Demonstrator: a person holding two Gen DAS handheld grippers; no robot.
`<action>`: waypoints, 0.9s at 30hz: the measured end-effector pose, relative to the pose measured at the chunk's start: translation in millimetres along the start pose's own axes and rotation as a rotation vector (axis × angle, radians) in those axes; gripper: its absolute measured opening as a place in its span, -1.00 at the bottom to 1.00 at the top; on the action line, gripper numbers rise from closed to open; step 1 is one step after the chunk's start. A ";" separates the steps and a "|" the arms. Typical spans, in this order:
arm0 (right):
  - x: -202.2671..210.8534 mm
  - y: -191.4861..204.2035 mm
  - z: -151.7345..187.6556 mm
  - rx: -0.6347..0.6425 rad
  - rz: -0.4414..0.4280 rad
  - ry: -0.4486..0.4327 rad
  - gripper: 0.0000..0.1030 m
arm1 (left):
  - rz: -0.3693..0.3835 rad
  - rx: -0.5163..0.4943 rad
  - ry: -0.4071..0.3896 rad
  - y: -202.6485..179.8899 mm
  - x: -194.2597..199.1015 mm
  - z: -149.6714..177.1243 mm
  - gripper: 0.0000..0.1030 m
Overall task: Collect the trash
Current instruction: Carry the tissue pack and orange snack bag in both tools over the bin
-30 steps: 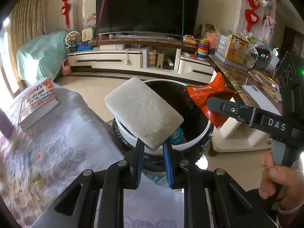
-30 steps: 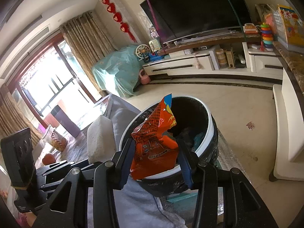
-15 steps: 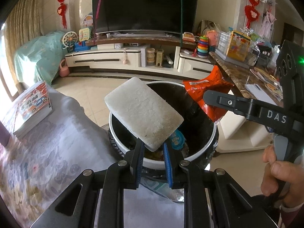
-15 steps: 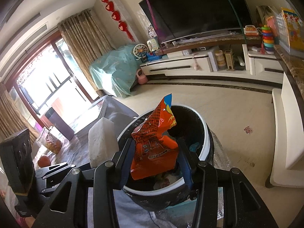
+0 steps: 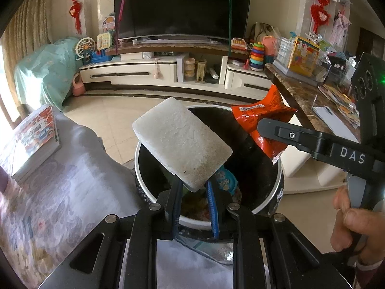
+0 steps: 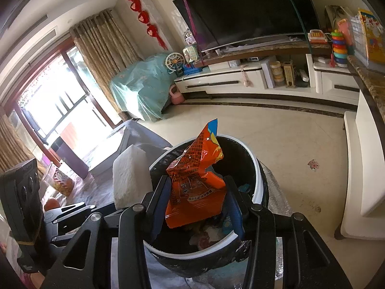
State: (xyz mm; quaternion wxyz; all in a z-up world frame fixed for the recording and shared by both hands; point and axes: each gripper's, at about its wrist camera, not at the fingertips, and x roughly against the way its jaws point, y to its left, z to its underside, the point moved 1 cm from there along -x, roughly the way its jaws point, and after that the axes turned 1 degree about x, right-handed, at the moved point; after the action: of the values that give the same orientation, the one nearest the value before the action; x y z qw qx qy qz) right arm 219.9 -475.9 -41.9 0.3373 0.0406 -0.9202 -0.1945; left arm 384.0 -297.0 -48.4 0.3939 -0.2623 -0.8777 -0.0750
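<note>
Two grippers are in view: the left gripper [image 5: 192,187] and the right gripper [image 6: 196,204]. There is one white foam block [image 5: 181,142], one orange snack bag [image 6: 196,187] and one trash bin [image 5: 279,168] (black liner, white rim). One television [image 5: 182,7] stands on one long TV cabinet [image 5: 134,74]. One book [image 5: 33,142] lies on one patterned cloth [image 5: 53,197]. One ring-stacker toy [image 5: 257,56] shows, and one hand [image 5: 353,226]. Red hanging ornaments come to three strings in the left wrist view [image 5: 76,4].

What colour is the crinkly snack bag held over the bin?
Bright orange-red, with a blue and yellow corner. The snack bag shows best in the right wrist view.
</note>
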 end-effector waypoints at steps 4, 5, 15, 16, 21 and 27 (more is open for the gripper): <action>-2.7 -0.2 -1.0 0.002 0.004 0.004 -0.11 | 0.004 0.002 0.012 1.4 -5.8 -3.7 -0.65; -3.8 -0.2 -1.3 0.003 0.006 0.007 -0.11 | 0.005 0.004 0.015 1.6 -7.3 -5.4 -0.65; -9.6 -0.7 -3.0 0.007 0.018 0.022 -0.11 | 0.005 -0.002 0.047 -4.3 -19.5 -12.2 -0.64; -10.6 -1.2 -3.9 0.007 0.019 0.023 -0.11 | 0.005 -0.003 0.049 -5.4 -20.3 -13.5 -0.64; -14.4 -3.3 -7.3 0.006 0.024 0.029 -0.11 | 0.002 -0.007 0.059 -7.7 -24.4 -17.4 -0.64; -17.8 -4.4 -7.2 0.010 0.030 0.040 -0.11 | -0.003 -0.007 0.069 -11.5 -29.6 -18.9 -0.64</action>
State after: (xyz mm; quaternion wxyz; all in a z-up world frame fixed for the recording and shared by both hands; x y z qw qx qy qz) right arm 237.9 -478.7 -49.4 0.3582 0.0323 -0.9148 -0.1840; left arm 406.8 -325.0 -56.3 0.4227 -0.2596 -0.8638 -0.0877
